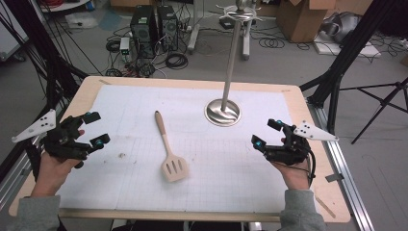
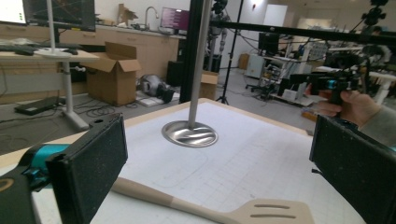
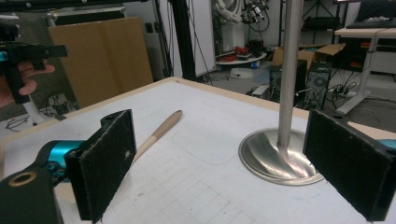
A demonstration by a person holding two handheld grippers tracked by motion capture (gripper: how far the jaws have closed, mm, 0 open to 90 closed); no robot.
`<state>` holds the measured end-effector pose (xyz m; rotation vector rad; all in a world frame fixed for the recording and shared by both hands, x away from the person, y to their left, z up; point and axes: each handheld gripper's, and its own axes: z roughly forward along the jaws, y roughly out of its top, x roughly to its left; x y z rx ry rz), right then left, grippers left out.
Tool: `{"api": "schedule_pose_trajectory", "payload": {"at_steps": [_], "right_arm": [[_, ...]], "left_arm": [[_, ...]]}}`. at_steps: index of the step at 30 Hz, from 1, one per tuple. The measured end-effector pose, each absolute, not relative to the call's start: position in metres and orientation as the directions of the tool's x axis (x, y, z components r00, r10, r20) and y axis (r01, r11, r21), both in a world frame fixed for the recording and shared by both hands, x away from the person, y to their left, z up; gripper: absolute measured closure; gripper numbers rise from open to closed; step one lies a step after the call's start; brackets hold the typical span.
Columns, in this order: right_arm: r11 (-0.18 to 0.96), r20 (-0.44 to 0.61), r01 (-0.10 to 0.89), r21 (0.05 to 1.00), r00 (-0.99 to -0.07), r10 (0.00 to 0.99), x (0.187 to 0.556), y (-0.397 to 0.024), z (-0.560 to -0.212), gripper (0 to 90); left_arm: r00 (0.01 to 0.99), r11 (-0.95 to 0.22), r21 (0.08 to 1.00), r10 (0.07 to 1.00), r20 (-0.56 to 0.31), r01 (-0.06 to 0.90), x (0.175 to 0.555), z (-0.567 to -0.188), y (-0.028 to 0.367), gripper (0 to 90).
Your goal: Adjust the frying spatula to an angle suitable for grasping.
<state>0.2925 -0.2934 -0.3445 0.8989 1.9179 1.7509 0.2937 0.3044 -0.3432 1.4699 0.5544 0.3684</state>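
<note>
High view: both grippers wait wide apart at the table edges, wooden spatula [image 1: 170,151] lying untouched between them.

Left gripper [image 1: 95,129] sits at the left side of the white grid mat [image 1: 240,163], jaws spread with nothing in them; right gripper [image 1: 266,133] mirrors it on the right, jaws just as wide and holding nothing. The spatula rests flat on the mat near the middle (slotted blade toward the person, handle pointing away), well apart from both. Just beyond it to the right stands the metal stand [image 1: 223,112], its round base on the mat, pole upright.
</note>
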Motion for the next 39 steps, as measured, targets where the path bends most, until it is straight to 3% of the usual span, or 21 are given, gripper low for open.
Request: {"api": "schedule_pose_trajectory", "payload": {"at_steps": [24, 32, 35, 39], "right_arm": [[0.047, 0.119, 0.206, 0.977, -0.718, 0.686, 0.293, -0.289, -0.348, 8.3], [0.047, 0.127, 0.217, 0.975, -0.717, 0.685, 0.293, -0.289, -0.349, 8.3], [0.049, 0.128, 0.22, 0.974, -0.719, 0.683, 0.293, -0.288, -0.349, 8.3], [0.057, 0.124, 0.222, 0.973, -0.721, 0.681, 0.293, -0.286, -0.35, 8.3]], "left_arm": [[0.792, 0.061, 0.982, 0.584, -0.18, 0.178, 0.312, -0.374, 0.289, 4.6], [0.777, 0.018, 0.986, 0.613, -0.143, 0.168, 0.319, -0.379, 0.274, 4.9], [0.736, -0.009, 0.985, 0.666, -0.122, 0.171, 0.322, -0.38, 0.267, 11.3], [0.747, -0.032, 0.981, 0.653, -0.124, 0.191, 0.323, -0.383, 0.263, 18.3]]}}
